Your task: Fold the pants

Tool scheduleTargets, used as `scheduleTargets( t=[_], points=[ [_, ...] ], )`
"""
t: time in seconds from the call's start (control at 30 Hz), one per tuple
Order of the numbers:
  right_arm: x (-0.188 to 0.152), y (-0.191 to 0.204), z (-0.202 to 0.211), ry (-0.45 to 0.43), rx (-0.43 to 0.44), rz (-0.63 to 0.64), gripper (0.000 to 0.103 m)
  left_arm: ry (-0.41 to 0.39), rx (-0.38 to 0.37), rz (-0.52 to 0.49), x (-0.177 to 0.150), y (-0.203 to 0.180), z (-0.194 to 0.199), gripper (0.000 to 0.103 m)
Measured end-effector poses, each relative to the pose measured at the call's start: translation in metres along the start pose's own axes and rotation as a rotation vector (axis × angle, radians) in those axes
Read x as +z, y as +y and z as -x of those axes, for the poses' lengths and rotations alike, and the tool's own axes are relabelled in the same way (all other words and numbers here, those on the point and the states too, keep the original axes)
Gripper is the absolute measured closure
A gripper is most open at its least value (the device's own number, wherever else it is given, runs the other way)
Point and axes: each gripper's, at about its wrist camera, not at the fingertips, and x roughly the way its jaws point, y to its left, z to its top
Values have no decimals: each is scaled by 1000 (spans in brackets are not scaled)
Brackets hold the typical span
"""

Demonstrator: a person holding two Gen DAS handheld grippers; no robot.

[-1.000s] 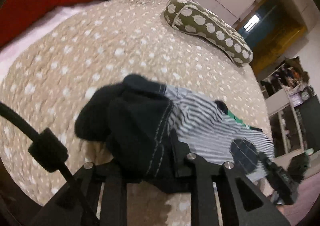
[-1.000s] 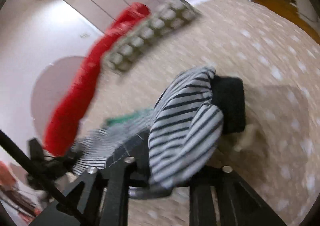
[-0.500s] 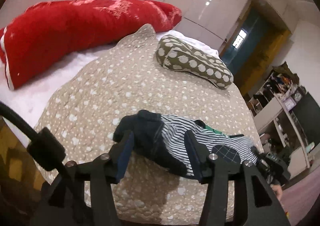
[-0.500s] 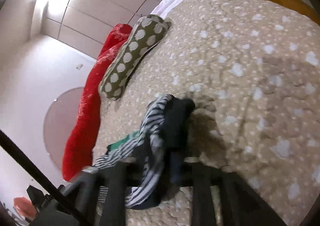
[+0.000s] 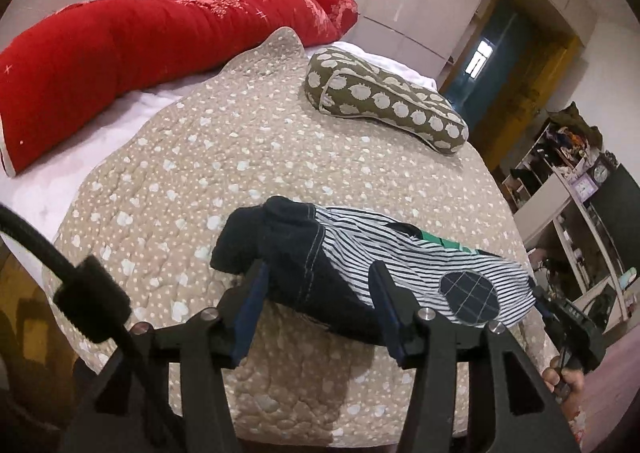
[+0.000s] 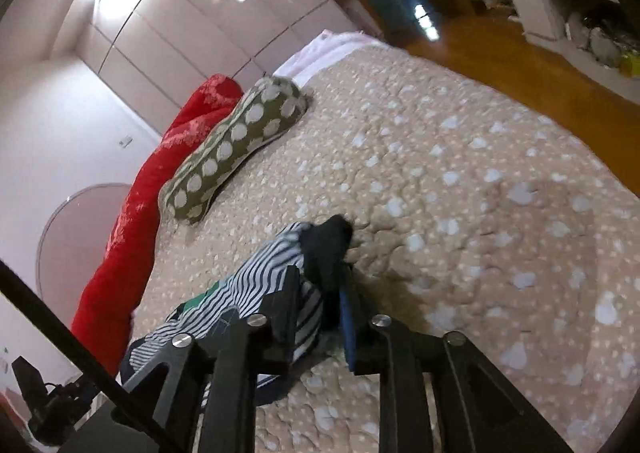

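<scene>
The pants [image 5: 392, 273] are black-and-white striped with black cuffs and a round dark knee patch. They lie folded in a bundle on the beige quilt near its front edge. My left gripper [image 5: 320, 289] is open, its fingers on either side of the black cuff end, just above it. In the right wrist view the pants [image 6: 276, 273] lie between my right gripper's [image 6: 320, 293] fingers, which stand apart with the cloth loose between them. The right gripper also shows at the far right of the left wrist view [image 5: 568, 317].
The beige dotted quilt [image 5: 248, 149] covers a bed. A long red pillow [image 5: 140, 41] lies along the back. An olive spotted pillow [image 5: 384, 101] lies behind the pants. Shelves with clutter [image 5: 568, 173] and wooden floor [image 6: 500, 41] are off to the right.
Both grippers let go of the pants and pulled back and up. The pants, held up a second ago, now rest on the quilt. The left jaws opened wide.
</scene>
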Motion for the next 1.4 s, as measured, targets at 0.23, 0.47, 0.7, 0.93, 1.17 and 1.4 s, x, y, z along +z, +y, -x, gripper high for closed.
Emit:
scheduleTargets(
  t=[0.23,0.47,0.7,0.93,1.17,1.4],
  points=[
    [-8,-13,22,-16,51,-36,59,30,-40,68,-3,13,-4,50],
    [-30,0,14,48,85,12,48,93,-105,137,-12,15,-18,50],
    [-43,11,-4,96,81,25,48,206,-151,223,-12,21,-56,49],
    [-35,21,-10,84,36,62,49,246,-91,212,-4,11,-81,85],
    [-31,31,-5,97,72,103,98,217,-135,220,-3,12,-61,92],
    [-10,62,18,53,170,163,99,144,-187,209,20,3,-37,92]
  ],
)
